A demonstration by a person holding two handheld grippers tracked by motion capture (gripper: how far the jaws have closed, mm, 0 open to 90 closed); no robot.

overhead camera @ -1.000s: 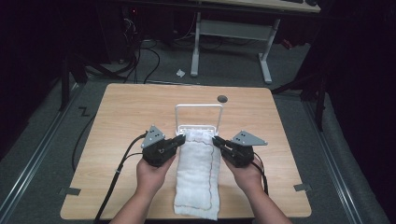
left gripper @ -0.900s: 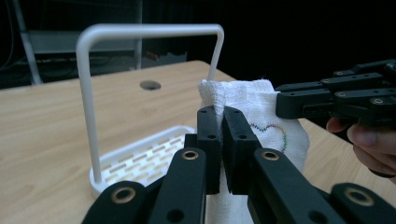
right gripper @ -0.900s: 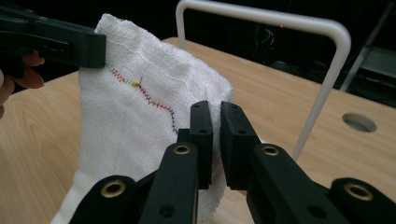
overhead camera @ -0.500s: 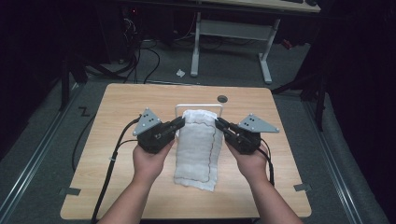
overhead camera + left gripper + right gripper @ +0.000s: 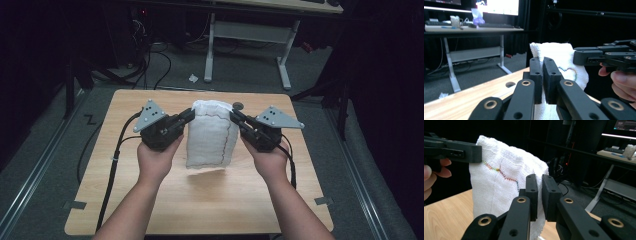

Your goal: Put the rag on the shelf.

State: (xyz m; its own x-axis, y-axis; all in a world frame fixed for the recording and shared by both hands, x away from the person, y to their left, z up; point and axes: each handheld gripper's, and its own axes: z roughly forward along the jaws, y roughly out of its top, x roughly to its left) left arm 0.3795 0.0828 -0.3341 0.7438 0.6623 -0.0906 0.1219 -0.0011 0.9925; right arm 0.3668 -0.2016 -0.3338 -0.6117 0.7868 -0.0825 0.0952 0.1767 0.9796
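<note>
A white towel with a line of coloured stitching hangs in the air over the wooden table, held by its two top corners. My left gripper is shut on the upper left corner and my right gripper on the upper right one. In the left gripper view the jaws pinch the towel's edge, with the other gripper across from it. In the right gripper view the jaws clamp the towel, and the left gripper grips the far corner.
A round hole sits near the table's far edge. Beyond the table stand a desk's white legs, with cables and a scrap of paper on the floor. Cables trail from both grippers across the tabletop.
Both grippers have risen with the towel between them. It lay stretched along the table; now it hangs upright, its lower edge off the surface.
</note>
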